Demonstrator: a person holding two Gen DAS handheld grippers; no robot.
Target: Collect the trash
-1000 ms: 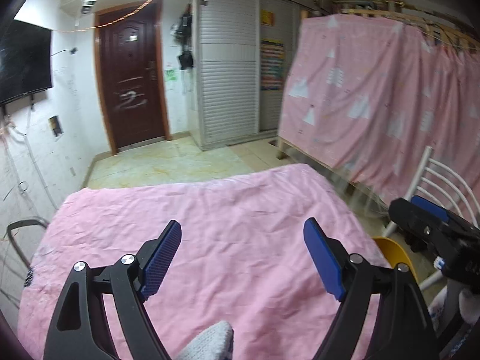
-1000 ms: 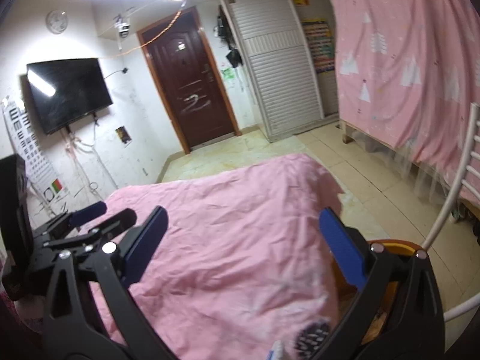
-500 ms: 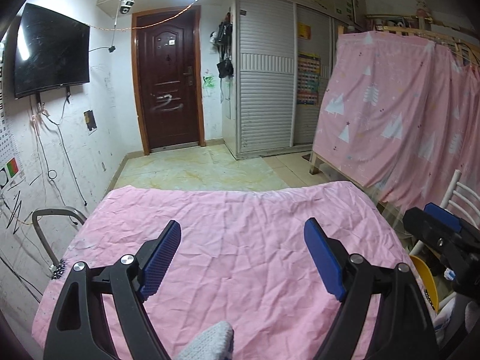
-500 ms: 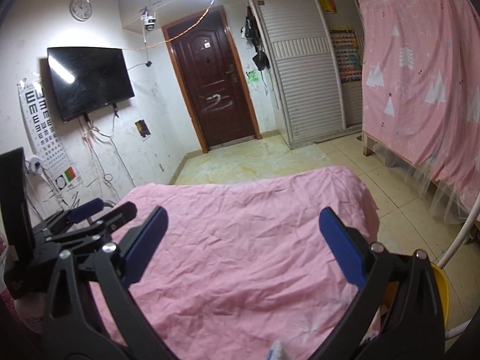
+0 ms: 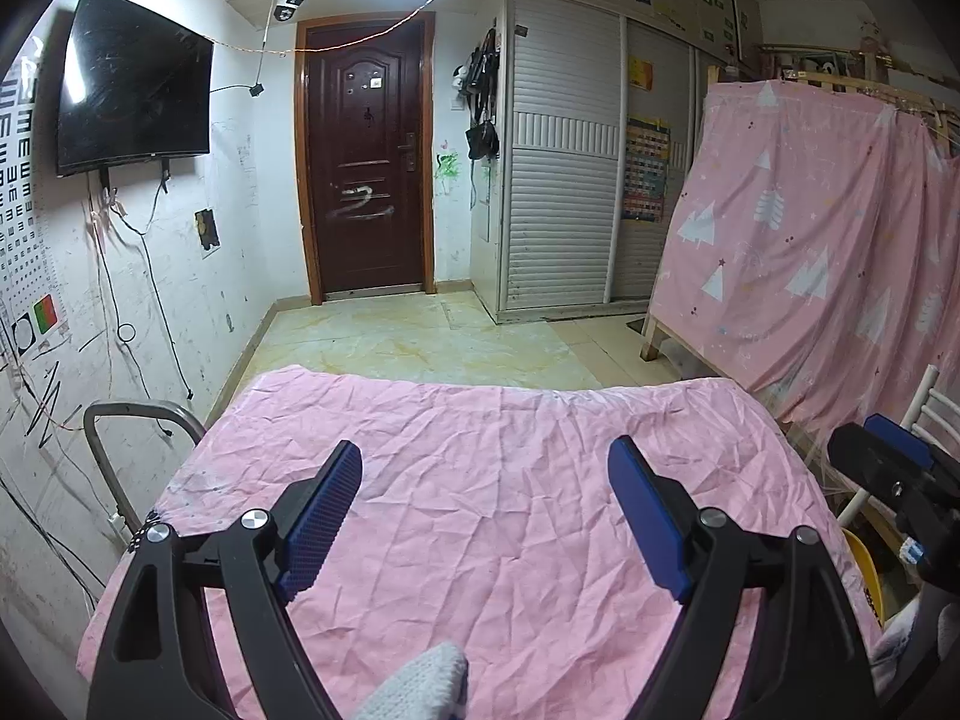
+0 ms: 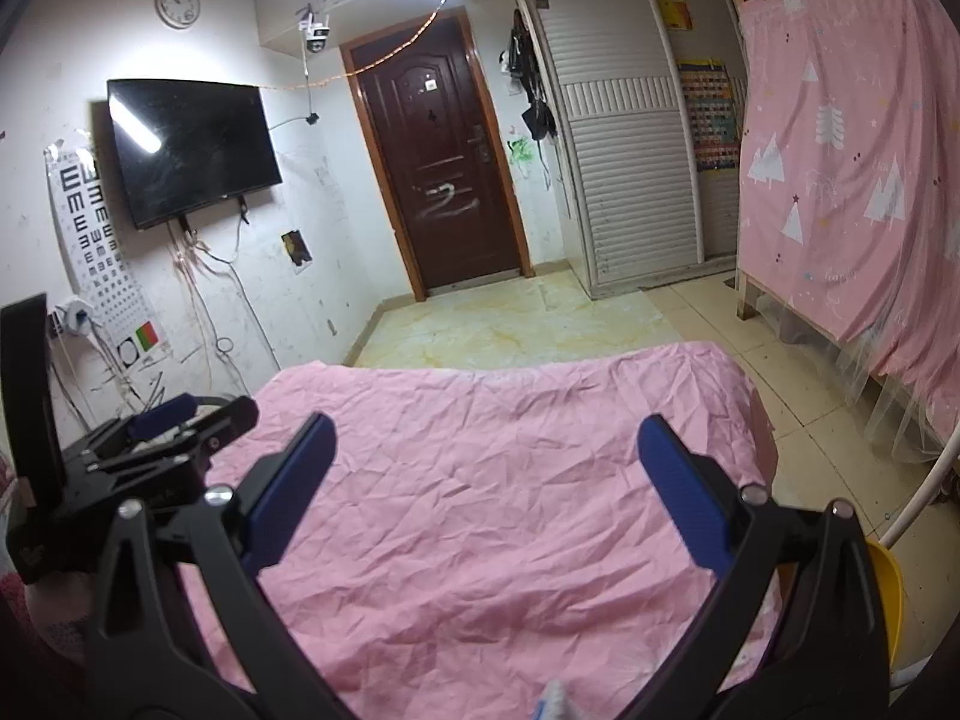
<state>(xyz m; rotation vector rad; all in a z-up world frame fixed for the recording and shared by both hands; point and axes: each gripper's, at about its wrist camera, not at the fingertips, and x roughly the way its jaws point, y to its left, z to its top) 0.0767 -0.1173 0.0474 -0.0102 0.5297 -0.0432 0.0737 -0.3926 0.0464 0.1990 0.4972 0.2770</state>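
My left gripper (image 5: pixel 485 468) is open and empty above a table covered with a wrinkled pink cloth (image 5: pixel 480 516). My right gripper (image 6: pixel 485 441) is open and empty above the same pink cloth (image 6: pixel 480 480). The right gripper shows at the right edge of the left wrist view (image 5: pixel 888 468); the left gripper shows at the left edge of the right wrist view (image 6: pixel 180 420). A yellow bin (image 6: pixel 885 594) stands at the table's right side, also in the left wrist view (image 5: pixel 864 570). No trash is visible on the cloth.
A metal chair frame (image 5: pixel 120 420) stands by the table's left edge near a wall with cables. A white chair (image 5: pixel 936 408) and a pink curtained bunk (image 5: pixel 810 252) stand to the right. A dark door (image 5: pixel 366 162) and tiled floor (image 5: pixel 420 342) lie beyond.
Both grippers have tilted upward and pulled back, so more of the far wall, TV and ceiling light shows. Both stay open and empty.
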